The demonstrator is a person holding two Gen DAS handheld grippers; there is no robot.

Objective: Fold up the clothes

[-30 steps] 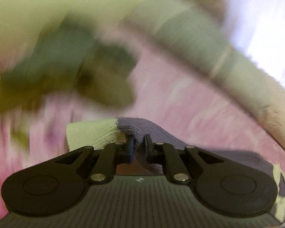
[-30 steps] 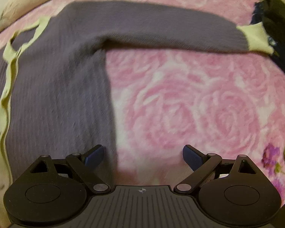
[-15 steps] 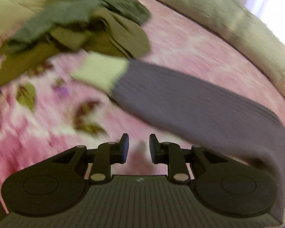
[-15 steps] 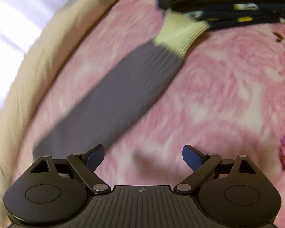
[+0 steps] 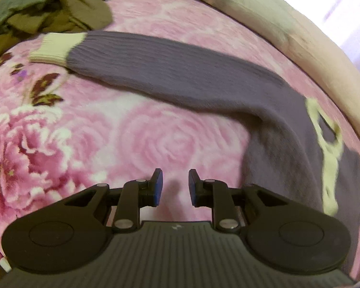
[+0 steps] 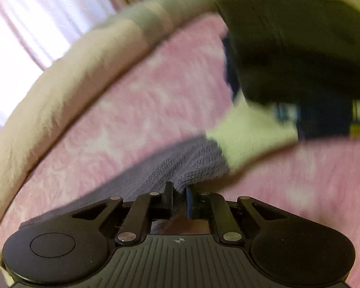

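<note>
The bed [image 5: 156, 129], under its pink rose blanket, carries a purple sweater [image 5: 288, 129] spread flat, collar toward the far edge by the cream bolster [image 5: 288, 31]. One sleeve [image 5: 170, 72] lies stretched toward the heap of olive clothes [image 5: 55, 12]. The other sleeve [image 6: 187, 165] points at the dark stack of clothes [image 6: 300, 48] on the opposite side. The right gripper [image 6: 179, 200] is pinched on that sleeve just short of its pale cuff [image 6: 249, 134]. The left gripper [image 5: 173, 184] hangs over bare blanket, jaws parted a little and holding nothing. To do this well, I'd judge the pinched sleeve should be lifted clear of the dark stack and carried flat across the chest. The pinch takes only a little knit, so a slow, low move suits.
</note>
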